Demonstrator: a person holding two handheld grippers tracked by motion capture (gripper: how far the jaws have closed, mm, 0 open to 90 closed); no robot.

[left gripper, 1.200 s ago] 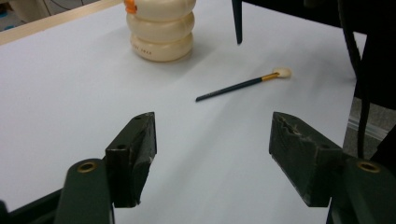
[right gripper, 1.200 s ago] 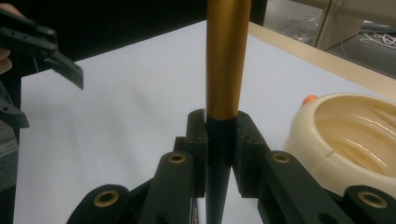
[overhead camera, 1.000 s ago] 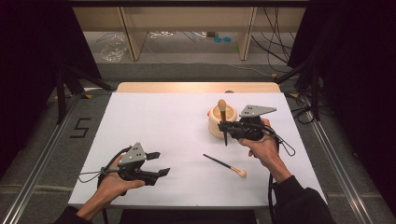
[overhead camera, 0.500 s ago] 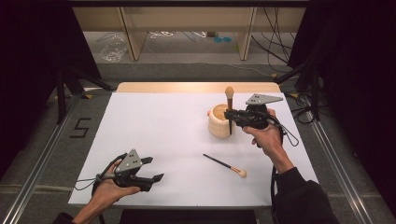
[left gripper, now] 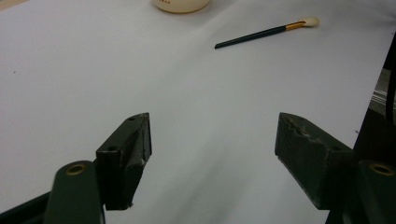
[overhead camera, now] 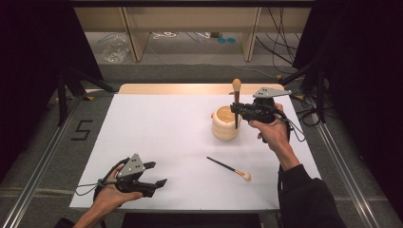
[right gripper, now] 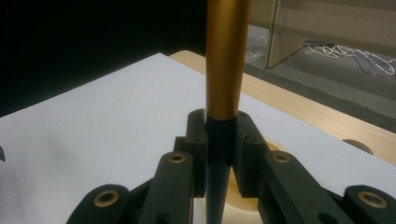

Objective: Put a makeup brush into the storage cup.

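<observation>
Your right tongs were clamped on the upright brush, bristles up, its handle end pointing straight down into the wooden holder just below. Your left tongs, jaws wide with nothing between them and just opened further, sat at the near left of the desk. The second brush lay flat between both hands, bristle end toward your right, which I judge nearer.

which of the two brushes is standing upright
The brush clamped in the right gripper, bristles up, over the wooden cup. The other brush lies flat on the table.
</observation>
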